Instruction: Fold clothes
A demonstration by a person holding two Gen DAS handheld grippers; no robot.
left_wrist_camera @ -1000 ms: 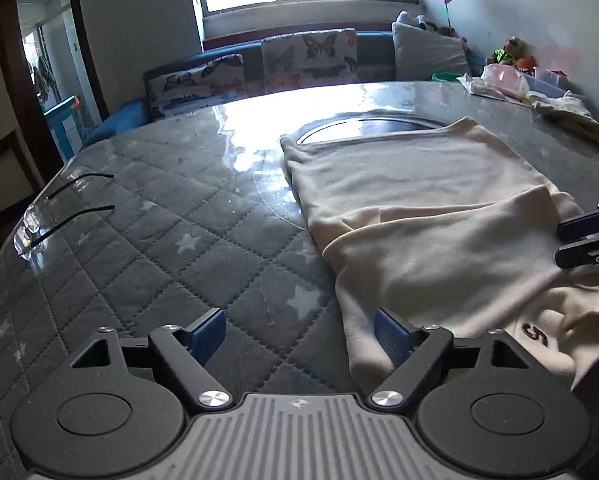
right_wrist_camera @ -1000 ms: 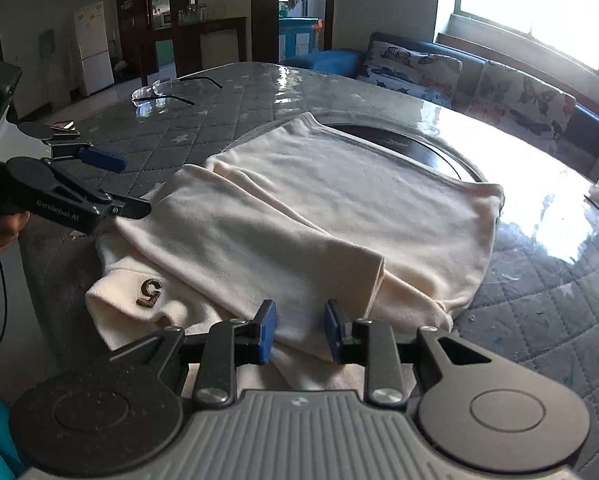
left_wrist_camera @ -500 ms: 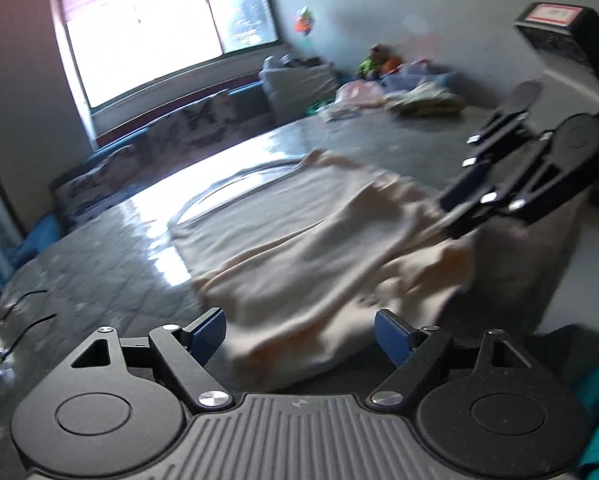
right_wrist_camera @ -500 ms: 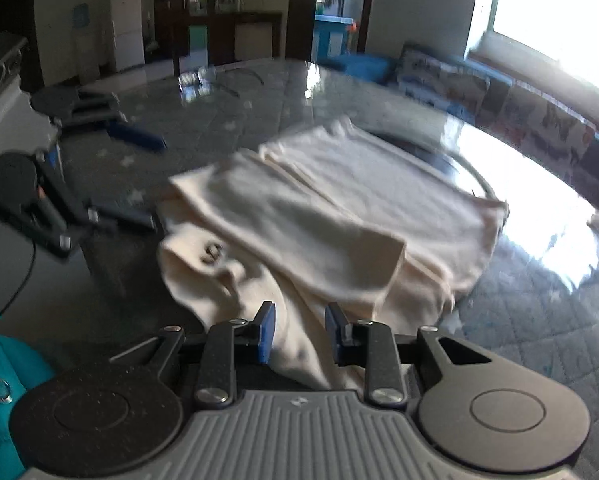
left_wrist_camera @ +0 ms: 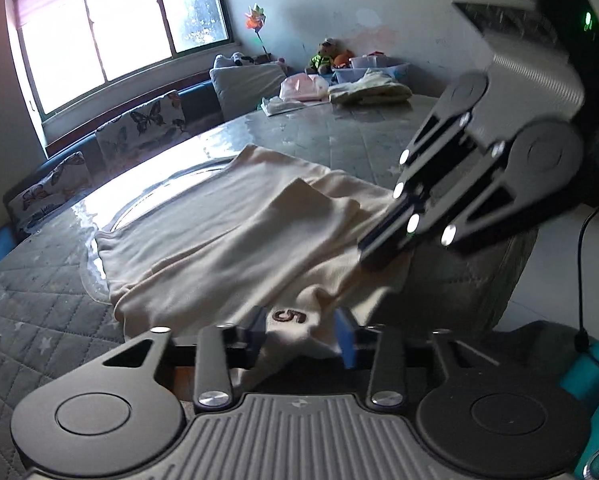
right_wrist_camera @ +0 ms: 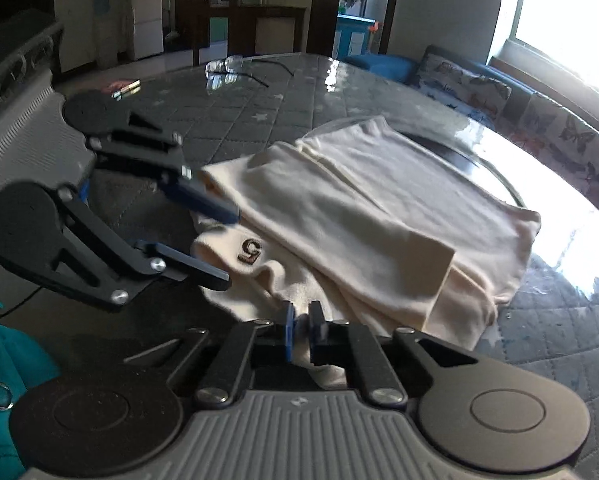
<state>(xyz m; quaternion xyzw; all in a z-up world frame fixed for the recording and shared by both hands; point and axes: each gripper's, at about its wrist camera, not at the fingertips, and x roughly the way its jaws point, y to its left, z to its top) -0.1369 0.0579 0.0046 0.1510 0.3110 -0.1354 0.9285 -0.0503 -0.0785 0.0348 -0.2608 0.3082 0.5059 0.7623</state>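
A cream garment (left_wrist_camera: 235, 240) with a brown "5" patch (left_wrist_camera: 289, 316) lies partly folded on the quilted table, its near end hanging over the edge. It also shows in the right wrist view (right_wrist_camera: 363, 216) with the patch (right_wrist_camera: 249, 250). My left gripper (left_wrist_camera: 305, 334) is open, its blue pads either side of the cloth fold by the patch; in the right wrist view (right_wrist_camera: 215, 244) it is at the garment's near-left corner. My right gripper (right_wrist_camera: 301, 328) is shut on the garment's near edge; in the left wrist view (left_wrist_camera: 383, 248) it is at the right edge.
The quilted grey table (left_wrist_camera: 47, 320) has a glass turntable (right_wrist_camera: 479, 160) under the garment. Eyeglasses (right_wrist_camera: 227, 66) lie at its far side. More clothes and a bag (left_wrist_camera: 339, 90) sit at the far end. A sofa with butterfly cushions (left_wrist_camera: 139, 128) stands under the window.
Both grippers have swung round to the table's near edge. My left gripper has narrowed around the cloth by the patch. My right gripper has closed on the garment's near edge.
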